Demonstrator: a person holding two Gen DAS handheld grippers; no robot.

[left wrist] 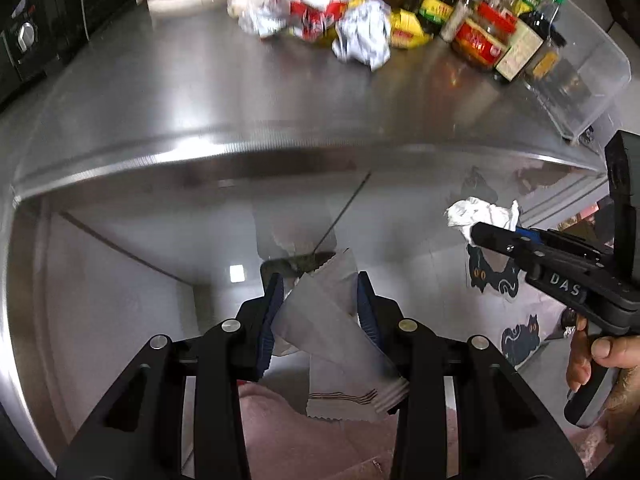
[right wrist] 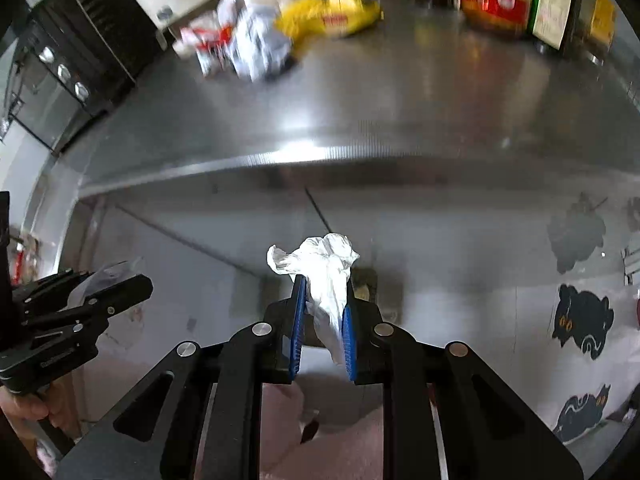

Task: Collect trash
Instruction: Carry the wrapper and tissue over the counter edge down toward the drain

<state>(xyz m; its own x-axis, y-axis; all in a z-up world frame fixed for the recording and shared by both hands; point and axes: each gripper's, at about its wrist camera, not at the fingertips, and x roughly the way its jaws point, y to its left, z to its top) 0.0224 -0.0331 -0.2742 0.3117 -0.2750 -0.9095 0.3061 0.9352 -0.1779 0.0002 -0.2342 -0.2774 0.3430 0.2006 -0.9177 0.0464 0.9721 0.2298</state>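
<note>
Low at centre of each wrist view, your left gripper pinches a wrapper and your right gripper pinches a tissue, both off the counter. That loosely caught wrapper could slip out mid-carry; more trash waits upper centre.

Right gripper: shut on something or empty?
Shut on a crumpled white tissue, pinched between the right gripper pads and sticking out past the tips.

Stainless steel worktop glares under overhead light; black oven at left; pale tiled floor below.
</note>
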